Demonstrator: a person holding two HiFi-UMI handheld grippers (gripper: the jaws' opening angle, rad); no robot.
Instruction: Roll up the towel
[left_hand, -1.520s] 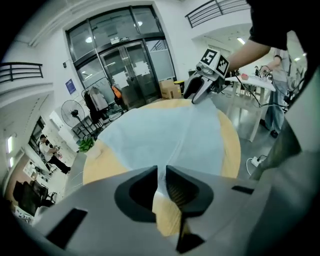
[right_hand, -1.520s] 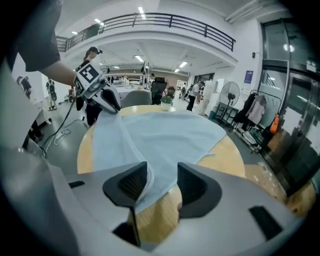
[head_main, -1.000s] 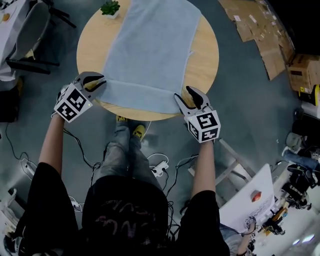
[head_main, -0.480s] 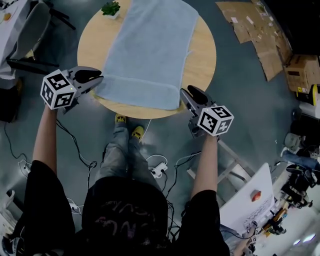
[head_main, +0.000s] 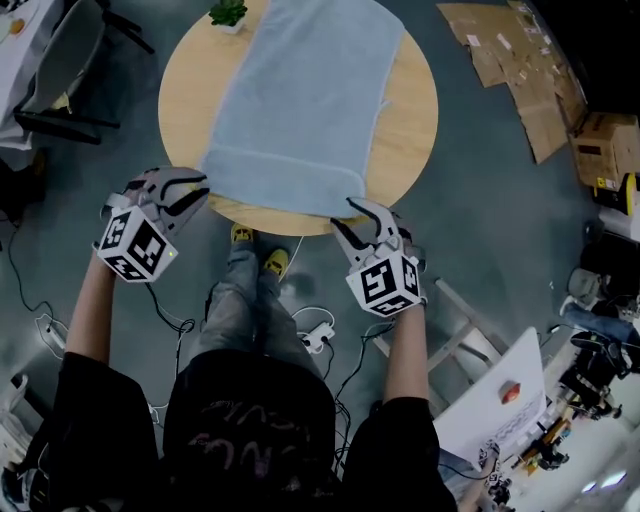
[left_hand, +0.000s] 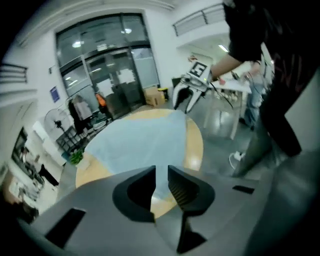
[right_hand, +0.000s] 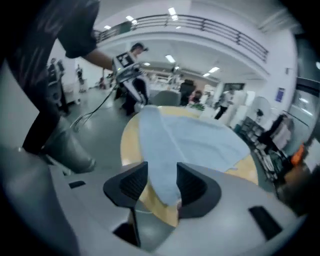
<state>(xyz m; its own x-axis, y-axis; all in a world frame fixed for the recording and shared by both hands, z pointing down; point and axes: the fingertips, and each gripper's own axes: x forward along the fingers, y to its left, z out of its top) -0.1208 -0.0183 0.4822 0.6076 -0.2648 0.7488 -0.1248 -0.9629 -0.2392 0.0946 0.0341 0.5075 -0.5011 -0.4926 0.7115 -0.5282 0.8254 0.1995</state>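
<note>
A light blue towel (head_main: 300, 90) lies spread lengthwise on the round wooden table (head_main: 410, 130). Its near edge rises in a low fold by the table's front rim. My left gripper (head_main: 192, 187) is at the near left corner, jaws narrow and shut on the towel (left_hand: 145, 142), which runs down between them (left_hand: 161, 172). My right gripper (head_main: 345, 215) holds the near right corner. Its jaws (right_hand: 162, 172) stand wider and are opening slightly, with a lifted strip of towel (right_hand: 200, 140) filling the gap. Each gripper shows in the other's view, across the table.
A small potted plant (head_main: 228, 12) stands at the table's far left rim. Flattened cardboard (head_main: 520, 60) lies on the floor at the right, a chair (head_main: 60, 70) at the left, a white board (head_main: 495, 400) at the lower right. Cables (head_main: 320, 330) trail by the person's feet.
Both grippers rolled at the towel's near corners, so their marker cubes face differently. The left swung out to the left, then came back in. The towel's near edge shifted a little.
</note>
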